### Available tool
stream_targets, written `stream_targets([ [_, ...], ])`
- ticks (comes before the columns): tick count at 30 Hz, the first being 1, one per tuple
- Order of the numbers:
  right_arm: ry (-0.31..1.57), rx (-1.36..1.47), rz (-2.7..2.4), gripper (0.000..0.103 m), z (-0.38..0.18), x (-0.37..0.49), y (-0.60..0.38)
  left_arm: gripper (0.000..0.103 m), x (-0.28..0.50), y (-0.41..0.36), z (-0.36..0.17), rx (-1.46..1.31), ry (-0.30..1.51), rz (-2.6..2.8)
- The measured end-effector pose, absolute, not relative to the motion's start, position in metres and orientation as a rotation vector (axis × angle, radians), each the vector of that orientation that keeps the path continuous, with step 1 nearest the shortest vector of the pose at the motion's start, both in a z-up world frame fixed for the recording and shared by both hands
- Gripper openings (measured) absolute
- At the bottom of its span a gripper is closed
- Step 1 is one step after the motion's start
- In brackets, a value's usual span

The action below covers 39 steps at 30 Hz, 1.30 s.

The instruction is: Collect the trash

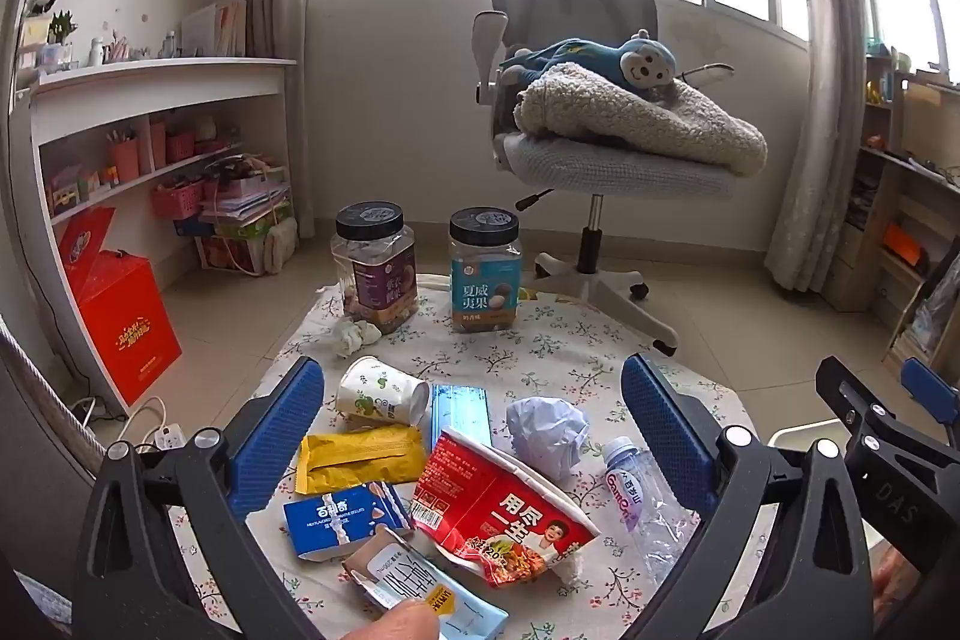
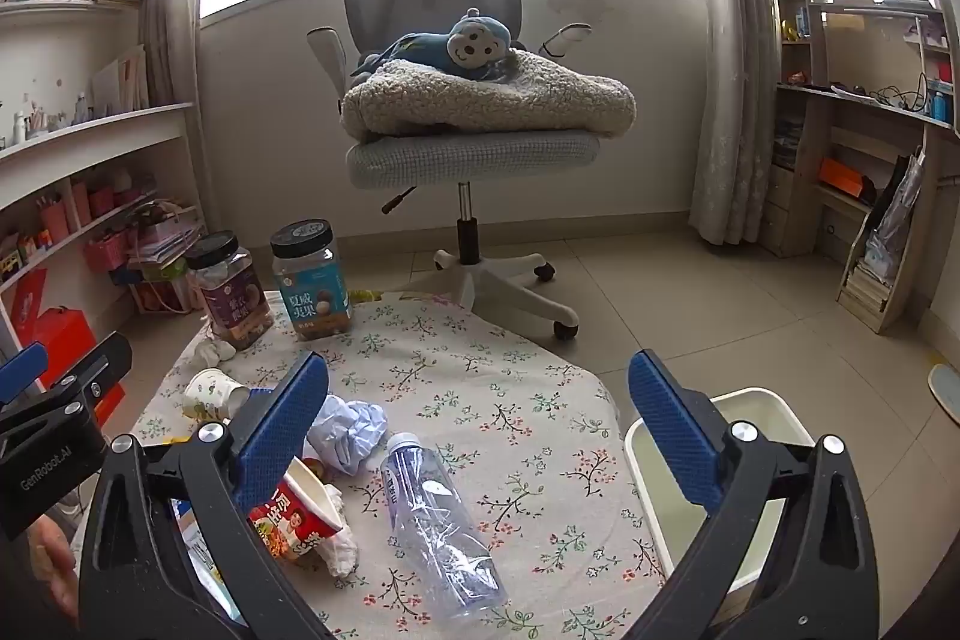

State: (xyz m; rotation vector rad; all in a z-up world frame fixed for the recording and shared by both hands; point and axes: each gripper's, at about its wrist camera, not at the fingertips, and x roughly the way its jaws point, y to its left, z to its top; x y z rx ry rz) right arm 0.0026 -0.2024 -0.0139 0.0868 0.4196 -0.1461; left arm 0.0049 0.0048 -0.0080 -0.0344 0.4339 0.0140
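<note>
Trash lies on a floral tablecloth [image 1: 540, 340]. In the left wrist view: a paper cup [image 1: 381, 393] on its side, a yellow wrapper [image 1: 359, 459], a blue biscuit box [image 1: 343, 517], a red noodle cup [image 1: 501, 511], a crumpled paper ball [image 1: 547, 433], an empty plastic bottle [image 1: 645, 505] and a torn carton [image 1: 420, 589]. My left gripper [image 1: 471, 433] is open above them, holding nothing. My right gripper [image 2: 477, 436] is open over the bottle [image 2: 441, 526], with the noodle cup [image 2: 297, 520] and paper ball [image 2: 348, 430] by its left finger. A white bin [image 2: 741, 403] stands right of the table.
Two black-lidded snack jars [image 1: 373, 268] [image 1: 485, 271] and a tissue wad [image 1: 357, 335] stand at the table's far edge. An office chair [image 1: 591, 124] with a blanket and monkey toy is behind. Shelves and a red box [image 1: 123, 316] are left.
</note>
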Motion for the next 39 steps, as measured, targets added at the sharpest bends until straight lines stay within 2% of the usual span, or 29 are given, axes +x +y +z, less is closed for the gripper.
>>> stream_targets([
  [39,0.422,0.086,-0.146,0.096,-0.0153,0.0003,-0.2047,0.097,0.0068,0.0047,-0.0160,-0.032,0.442,0.019],
])
